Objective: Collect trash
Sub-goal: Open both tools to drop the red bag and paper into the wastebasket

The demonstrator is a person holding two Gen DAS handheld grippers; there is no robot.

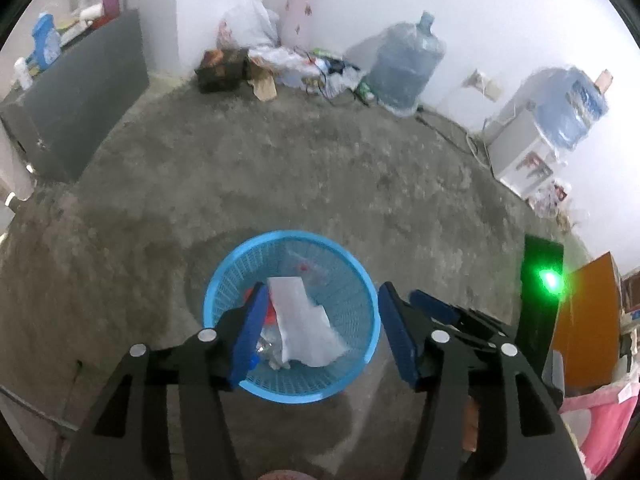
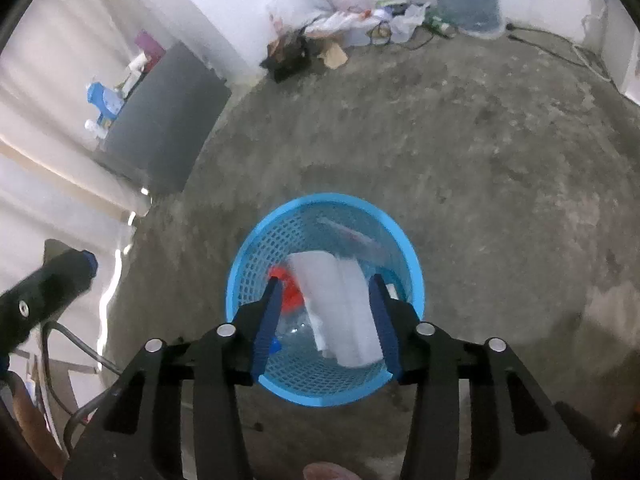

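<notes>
A blue mesh waste basket stands on the concrete floor. Both grippers hang over its mouth, pointing steeply down. My left gripper is open, and white paper lies in the basket below its gap, touching neither pad. My right gripper is also open. A blurred white paper shows between its fingers, inside the basket, apart from the pads. A red scrap and clear plastic lie underneath. The right gripper's blue tip sits just right of the left one.
A litter pile with bags and cardboard lies by the far wall, beside a large water jug. A water dispenser stands at the right, a dark cabinet at the left. A device with a green light is near right.
</notes>
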